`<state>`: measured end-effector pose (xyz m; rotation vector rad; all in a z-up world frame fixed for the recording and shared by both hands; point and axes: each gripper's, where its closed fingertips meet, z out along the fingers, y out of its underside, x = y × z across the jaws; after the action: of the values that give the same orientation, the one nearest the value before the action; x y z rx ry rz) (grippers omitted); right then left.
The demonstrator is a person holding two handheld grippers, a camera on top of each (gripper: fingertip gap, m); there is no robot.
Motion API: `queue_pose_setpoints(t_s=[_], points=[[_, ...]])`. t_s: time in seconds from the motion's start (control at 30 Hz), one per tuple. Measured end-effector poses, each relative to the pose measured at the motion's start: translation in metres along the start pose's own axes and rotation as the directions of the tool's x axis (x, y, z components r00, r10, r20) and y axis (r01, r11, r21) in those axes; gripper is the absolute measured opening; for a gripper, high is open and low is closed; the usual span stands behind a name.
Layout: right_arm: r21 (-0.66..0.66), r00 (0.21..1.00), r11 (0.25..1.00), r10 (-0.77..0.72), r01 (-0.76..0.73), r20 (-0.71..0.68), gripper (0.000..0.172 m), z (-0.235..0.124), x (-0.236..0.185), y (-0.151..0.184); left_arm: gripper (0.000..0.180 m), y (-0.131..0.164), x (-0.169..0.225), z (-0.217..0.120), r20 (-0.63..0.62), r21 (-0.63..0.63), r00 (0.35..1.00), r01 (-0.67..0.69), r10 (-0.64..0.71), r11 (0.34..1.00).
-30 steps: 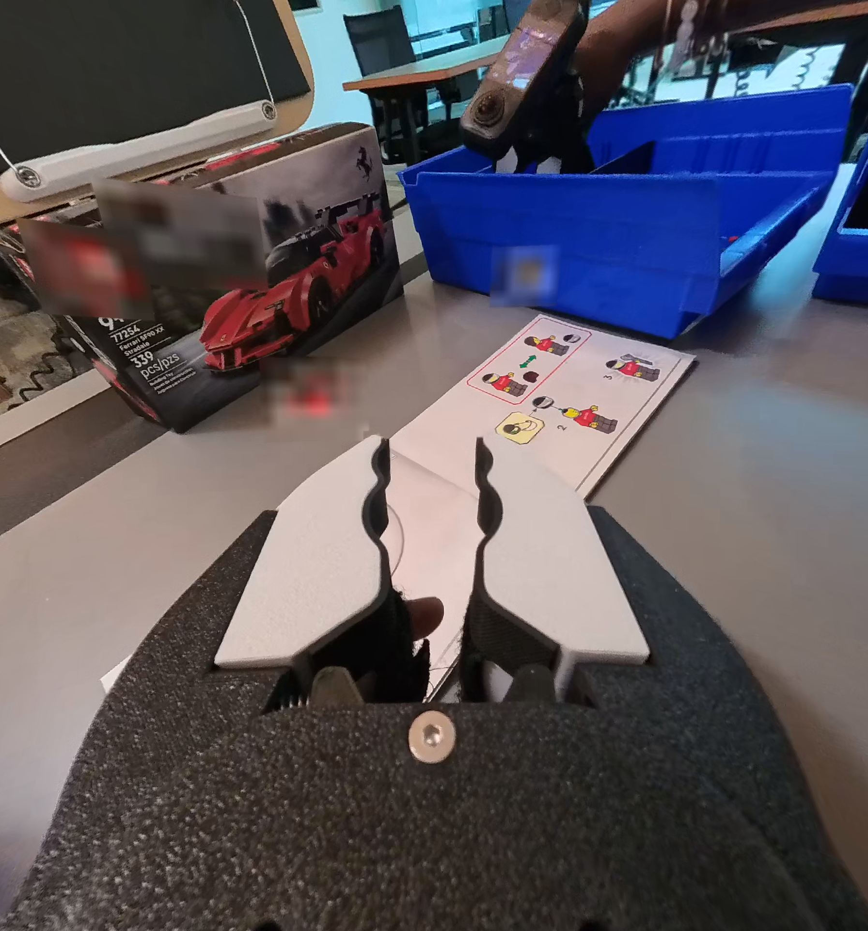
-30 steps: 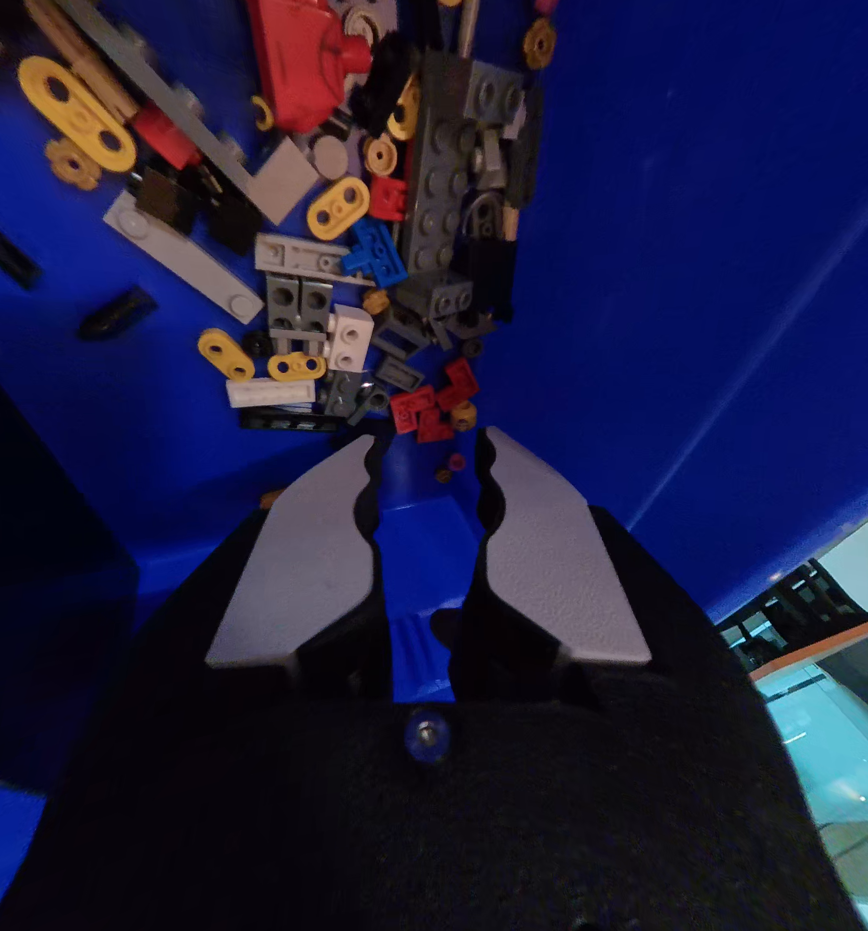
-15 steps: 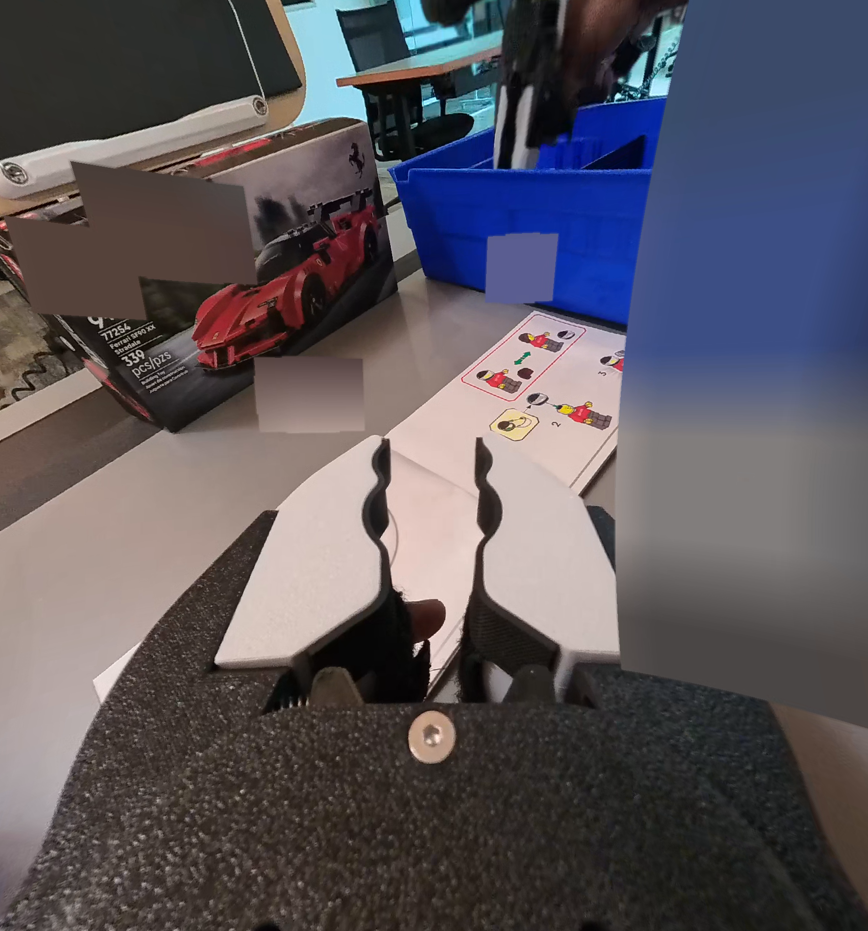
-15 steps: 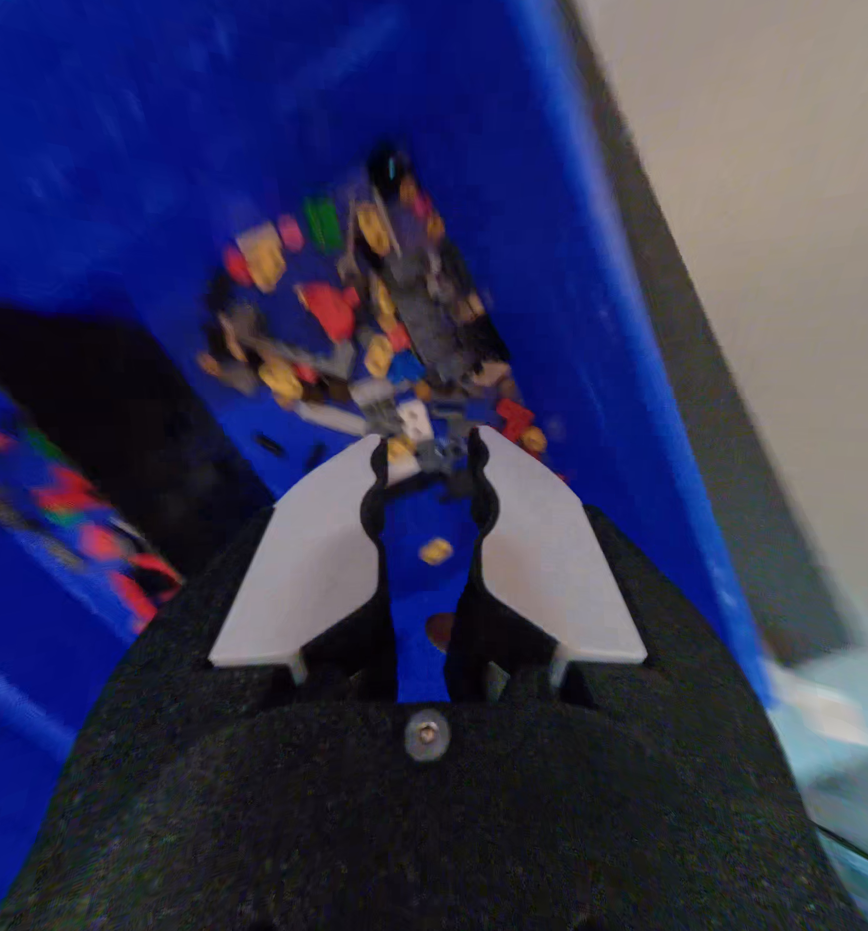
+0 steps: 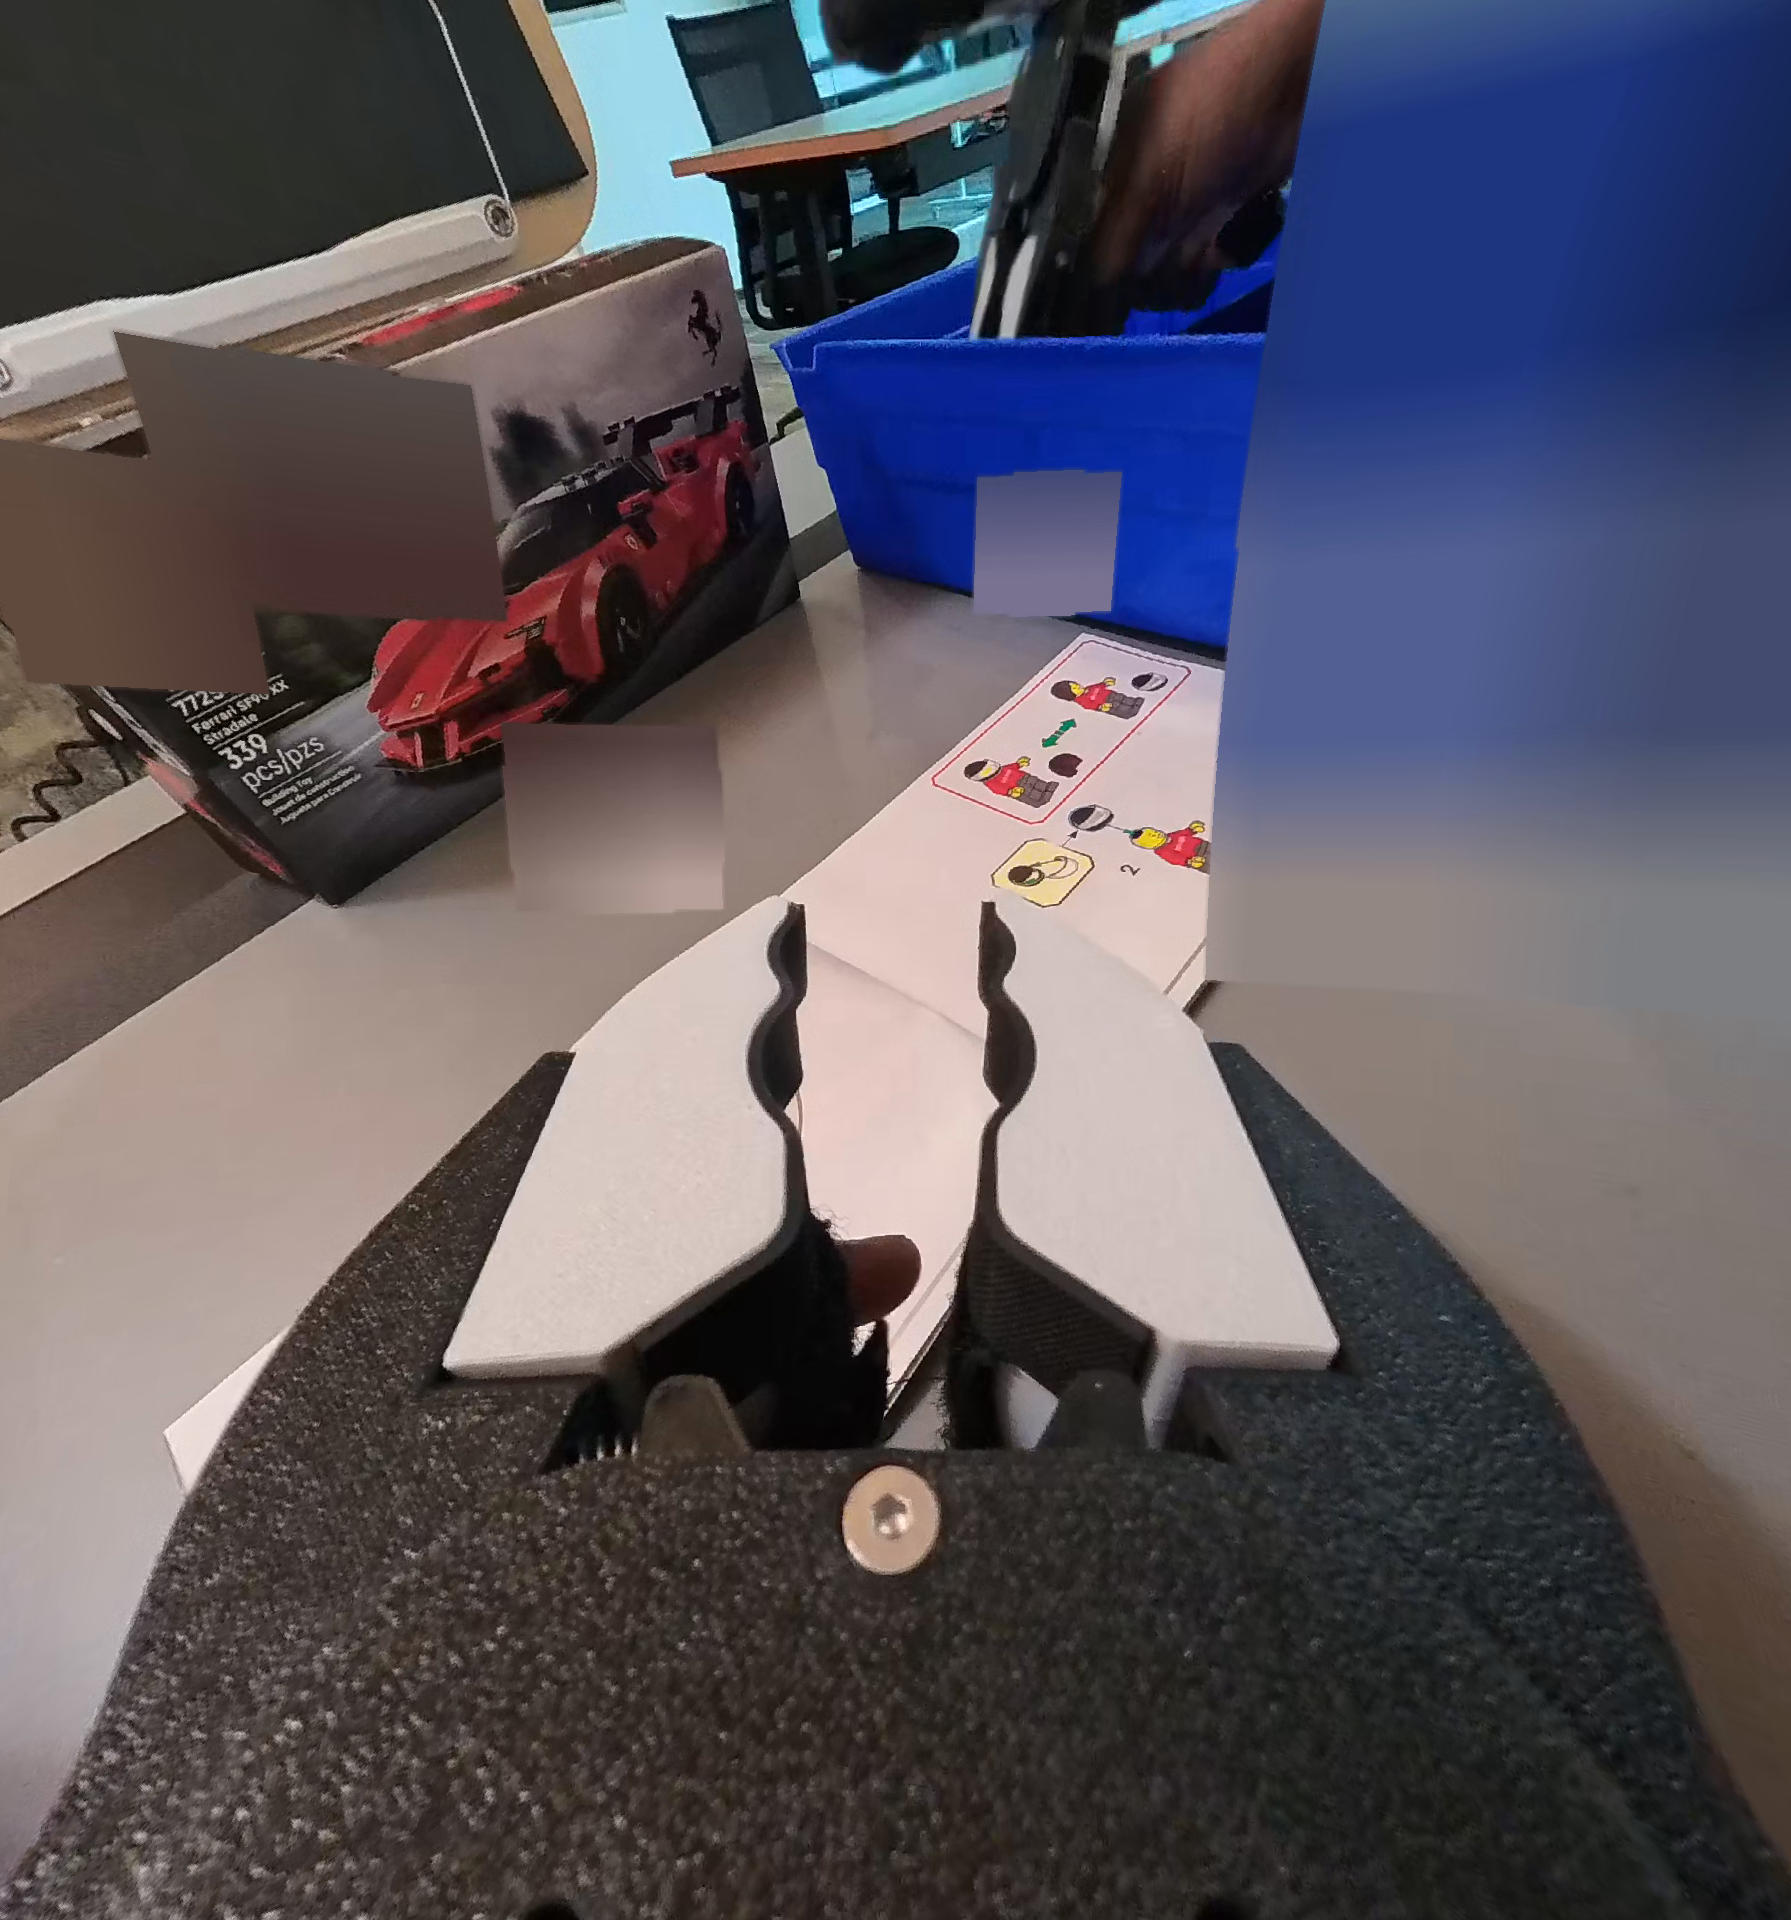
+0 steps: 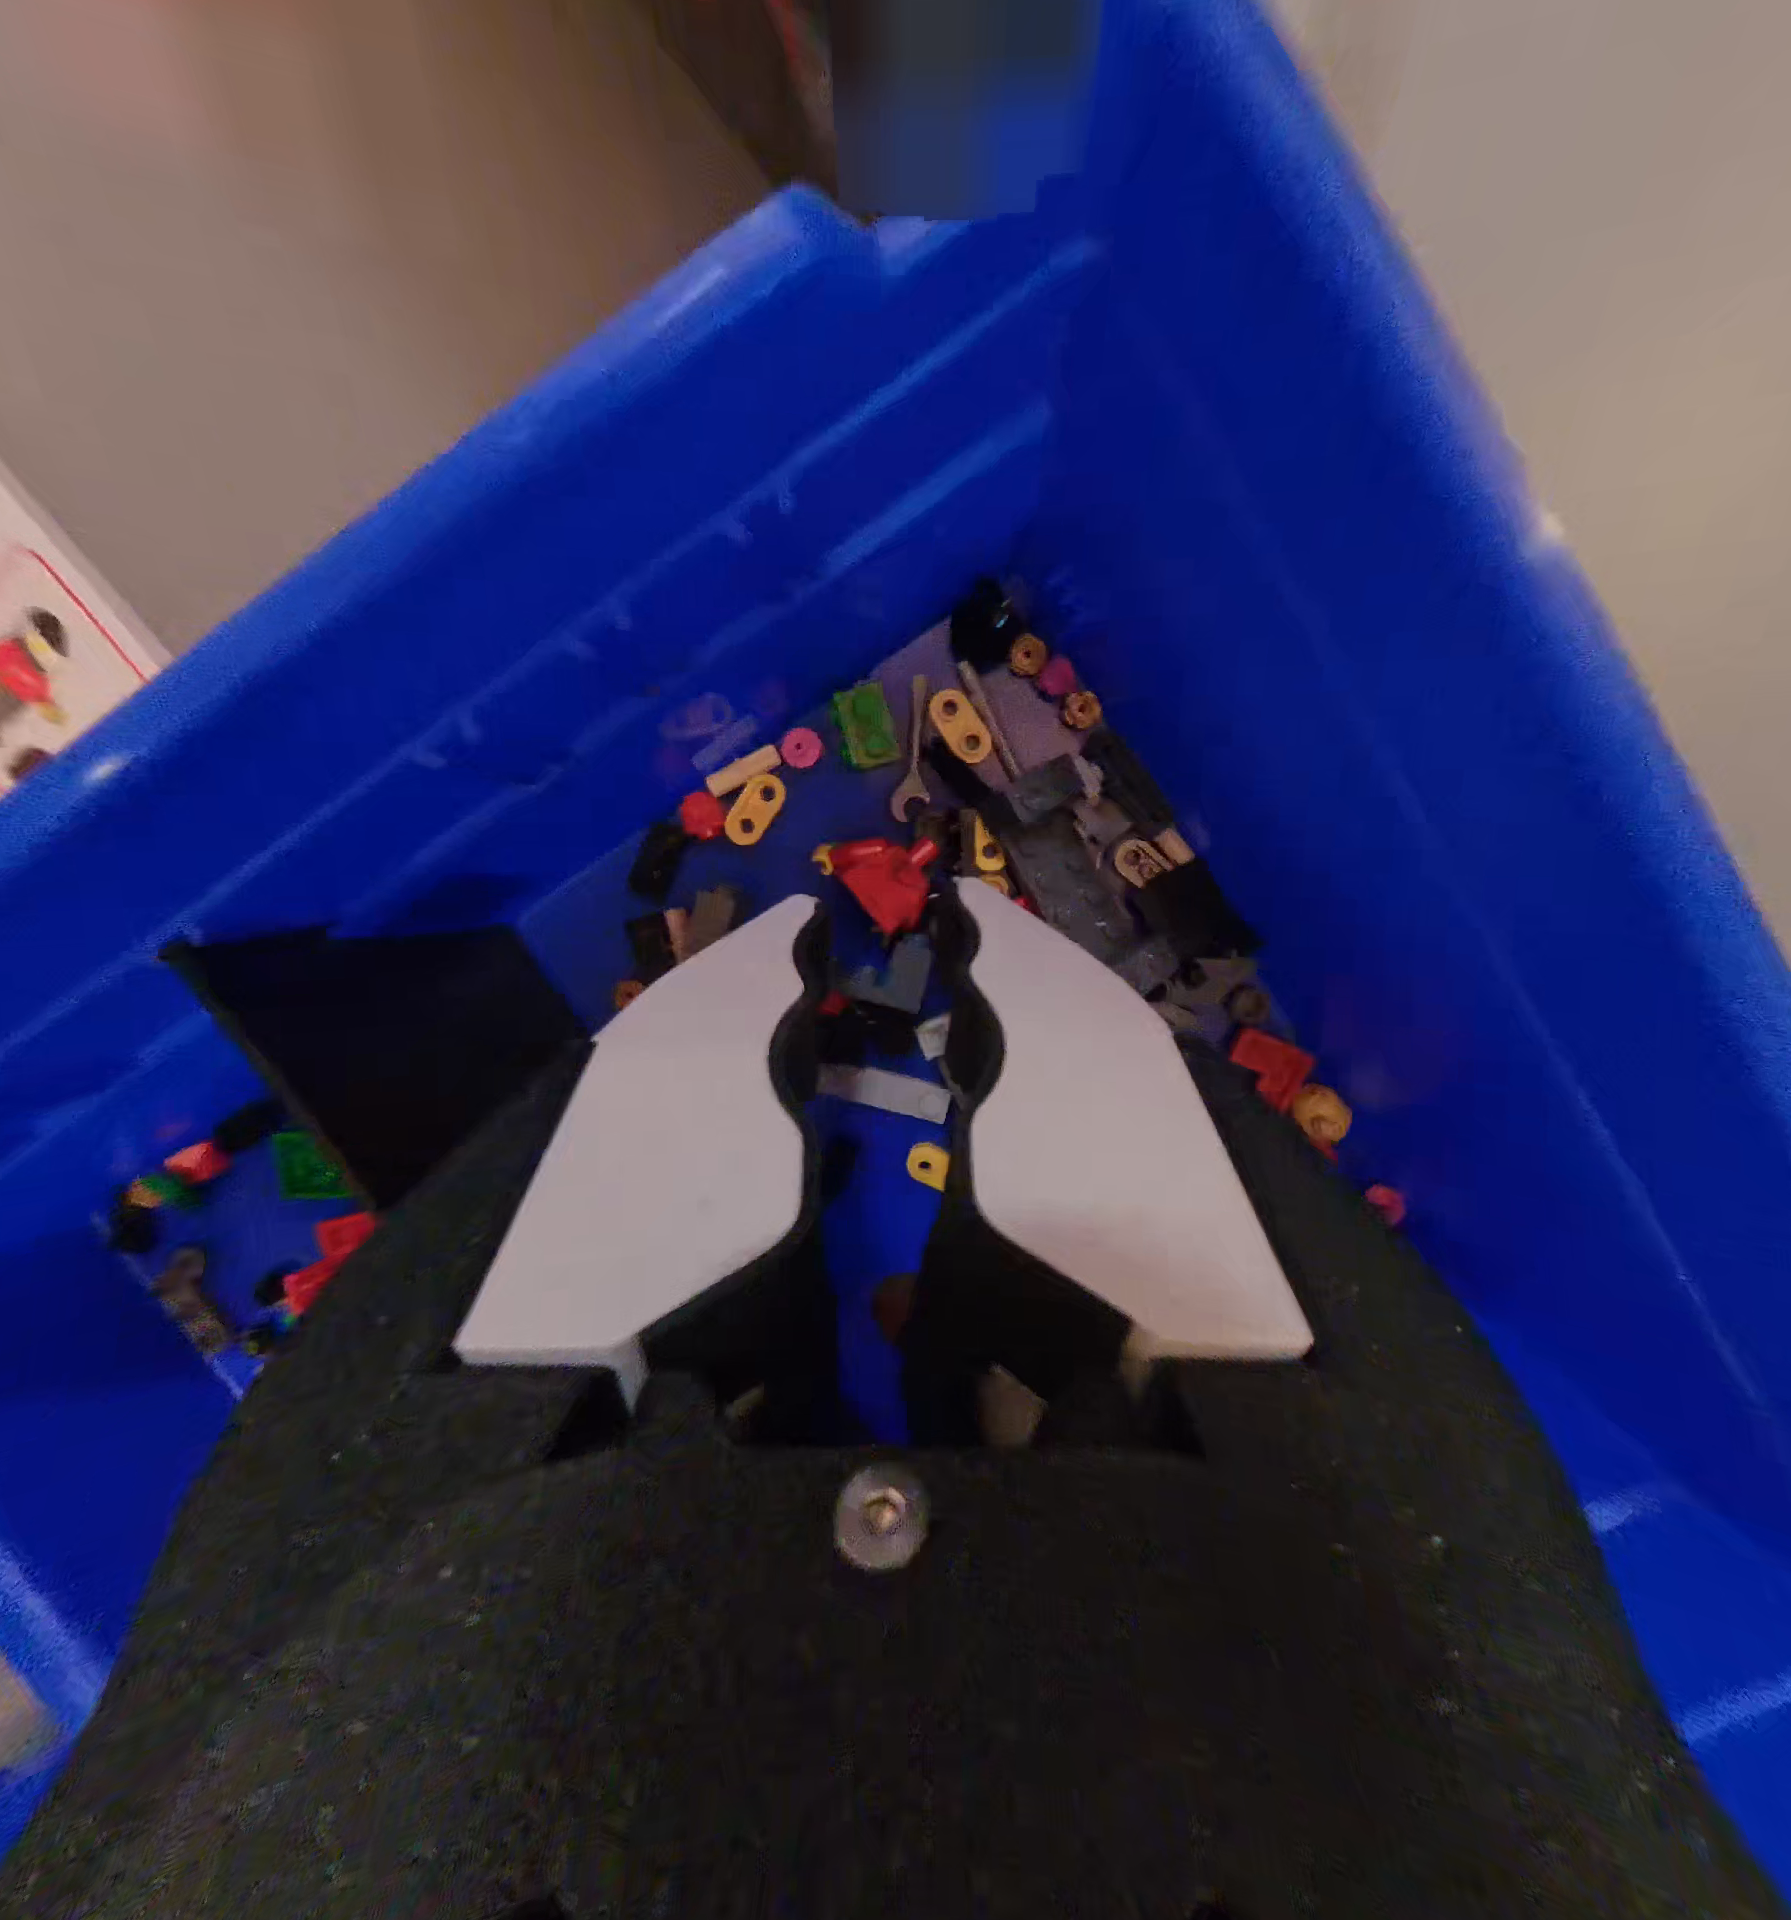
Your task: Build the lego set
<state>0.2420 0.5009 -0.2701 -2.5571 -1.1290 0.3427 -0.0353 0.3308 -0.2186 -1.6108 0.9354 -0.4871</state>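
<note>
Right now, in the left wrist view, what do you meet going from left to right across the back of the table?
Toy car box → blue bin with the right claw reaching into it. In front of them, the open left claw hovers over the instruction sheet.

An office: desk (image 5: 849,125) and office chair (image 5: 766,114) stand behind the grey worktable (image 5: 247,1091).

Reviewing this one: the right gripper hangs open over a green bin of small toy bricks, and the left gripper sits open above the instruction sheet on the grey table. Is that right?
Not quite: the bin is blue, not green, as the right wrist view shows. The rest stands: the right gripper hangs open over the small toy bricks, and the left gripper sits open above the instruction sheet on the grey table.
</note>
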Motion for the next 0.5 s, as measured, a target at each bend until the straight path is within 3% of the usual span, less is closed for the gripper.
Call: queue_pose_setpoints(t_s=[0.03, 0.13, 0.33, 0.5], points=[[-0.035, 1.000, 0.999, -0.027, 0.027, -0.015, 0.022, 0.005, 0.000, 0.002, 0.031, 0.000, 0.000, 0.000, -0.001, 0.000, 1.000, 0.003, -0.003, 1.000], [-0.097, 0.996, 0.991, -0.090, 0.087, -0.026, 0.023, 0.017, -0.002, 0.008, 0.031, 0.001, 0.000, 0.000, -0.001, 0.000, 1.000, 0.003, -0.003, 1.000], [-0.088, 0.992, 0.990, -0.112, 0.107, -0.059, 0.017, 0.024, 0.002, 0.008, 0.031, 0.001, 0.000, 0.000, -0.001, 0.002, 1.000, 0.004, -0.004, 1.000], [-0.026, 0.979, 0.987, -0.159, 0.157, -0.130, 0.017, 0.003, 0.006, 0.000, 0.031, 0.000, 0.003, 0.001, -0.016, 0.006, 1.000, 0.013, -0.013, 1.000]])
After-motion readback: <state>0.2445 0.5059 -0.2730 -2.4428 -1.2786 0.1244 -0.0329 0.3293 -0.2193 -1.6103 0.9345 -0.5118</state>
